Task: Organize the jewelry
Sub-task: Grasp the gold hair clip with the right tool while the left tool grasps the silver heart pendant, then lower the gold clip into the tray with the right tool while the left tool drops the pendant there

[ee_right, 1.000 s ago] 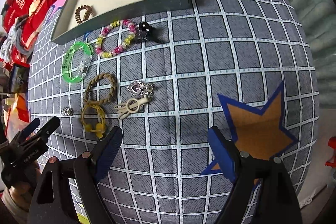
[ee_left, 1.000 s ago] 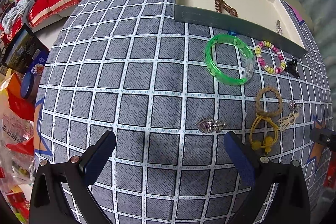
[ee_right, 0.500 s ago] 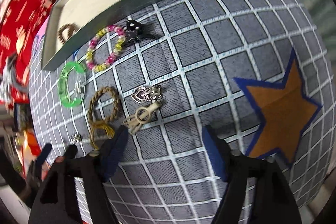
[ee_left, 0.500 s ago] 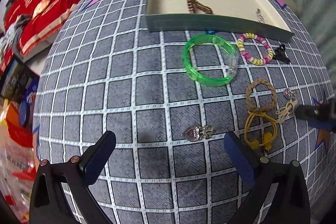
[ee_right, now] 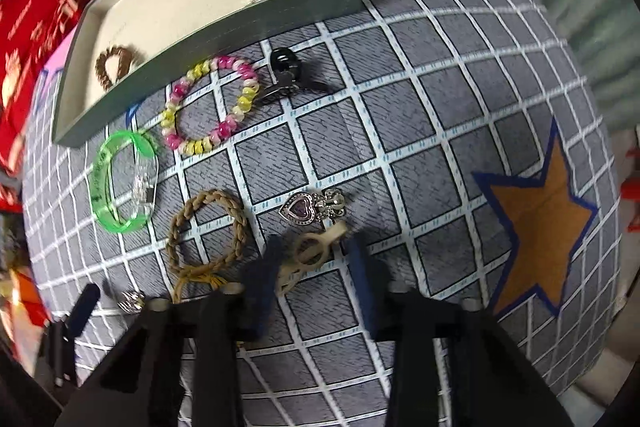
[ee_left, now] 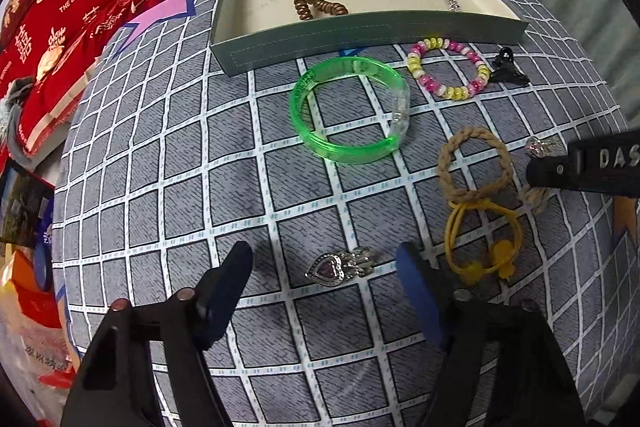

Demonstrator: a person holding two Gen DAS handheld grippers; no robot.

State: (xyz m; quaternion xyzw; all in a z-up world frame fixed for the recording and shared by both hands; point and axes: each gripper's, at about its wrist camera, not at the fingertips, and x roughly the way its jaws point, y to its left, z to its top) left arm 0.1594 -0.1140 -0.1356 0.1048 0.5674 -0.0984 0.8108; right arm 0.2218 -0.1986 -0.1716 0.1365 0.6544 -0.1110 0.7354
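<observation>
We see our right gripper closing its jaws around the cream hair clip, which lies between them just below the silver heart brooch; the pads are not yet pressing it. Our left gripper is also closing, a second heart brooch lying untouched between its jaws, well below the grey jewelry tray.

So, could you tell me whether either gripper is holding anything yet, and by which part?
Nothing yet. The right gripper is closing around the cream clip, the left gripper around the silver heart pendant; no pads touch.
</observation>
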